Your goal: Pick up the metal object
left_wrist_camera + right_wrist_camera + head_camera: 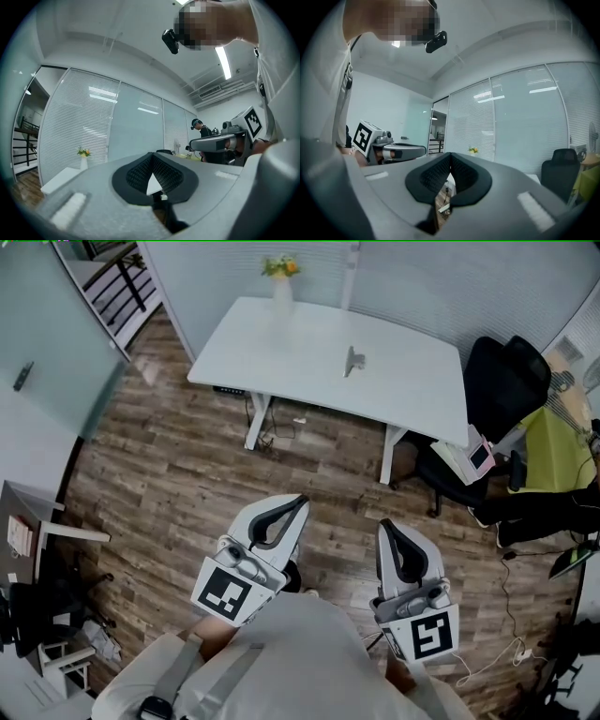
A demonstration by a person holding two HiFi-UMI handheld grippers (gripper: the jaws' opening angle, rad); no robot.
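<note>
My right claw (pixel 385 526) is pressed together with nothing in it, and its own view shows the dark pads meeting at the tip around an empty gap. My left claw (pixel 298 502) is the same: tips together, holding nothing. I hold both close against my body, over the wood floor (pixel 169 474).

The metal object (pixel 353 361) sits on the white desk (pixel 272 343), towards the middle of the top and well apart from both claws. It is too small from here for me to make out its shape.

The first risk, as I judge it, is arriving with the pads together. A claw in that state would push the piece across the smooth top or tip it over, not take it, so I must spread the claw before I come down.

The second is the approach. A white cable (pixel 497 657) lies on the floor near my right side and could catch a foot.

The vase of flowers (pixel 281 287) stands at the far edge of the desk, and a careless reach with the left claw could knock it over.
</note>
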